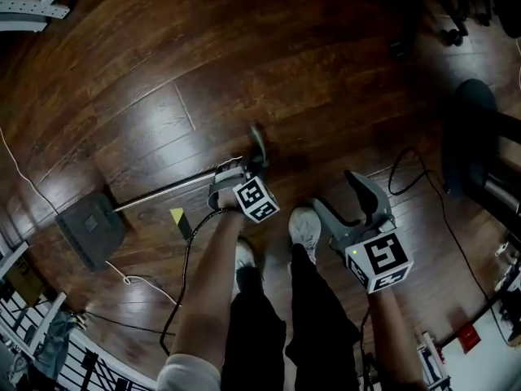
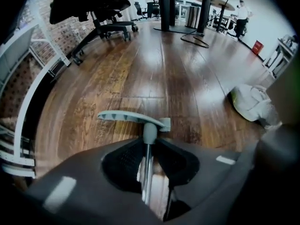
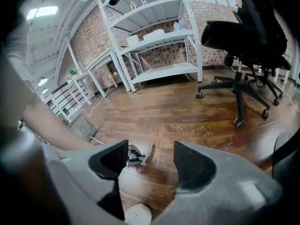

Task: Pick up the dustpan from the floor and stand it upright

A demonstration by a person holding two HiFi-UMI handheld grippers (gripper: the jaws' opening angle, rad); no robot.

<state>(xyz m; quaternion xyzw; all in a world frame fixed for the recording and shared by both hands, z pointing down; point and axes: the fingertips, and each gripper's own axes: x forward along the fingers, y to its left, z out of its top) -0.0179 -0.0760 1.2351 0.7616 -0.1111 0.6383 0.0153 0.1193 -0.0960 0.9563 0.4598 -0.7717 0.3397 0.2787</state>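
Observation:
The dustpan's dark pan [image 1: 89, 228] lies flat on the wooden floor at the left. Its long metal pole [image 1: 163, 192] runs right to a grey crossbar grip [image 1: 259, 147]. My left gripper [image 1: 232, 169] is shut on the pole just below that grip. In the left gripper view the pole [image 2: 146, 175] runs between the closed pads, with the grey crossbar [image 2: 133, 118] just beyond the left gripper [image 2: 147, 149]. My right gripper [image 1: 358, 195] hovers to the right, open and holding nothing. The right gripper view looks past the right gripper [image 3: 150, 161] at the crossbar [image 3: 146, 151] and the pan [image 3: 83, 128].
The person's white shoes [image 1: 305, 230] stand between the grippers. Black cables [image 1: 407, 173] and a white cord [image 1: 32, 187] lie on the floor. An office chair [image 3: 243, 36] and white shelves [image 3: 154, 36] stand beyond. A pale bag [image 2: 253, 102] lies on the floor.

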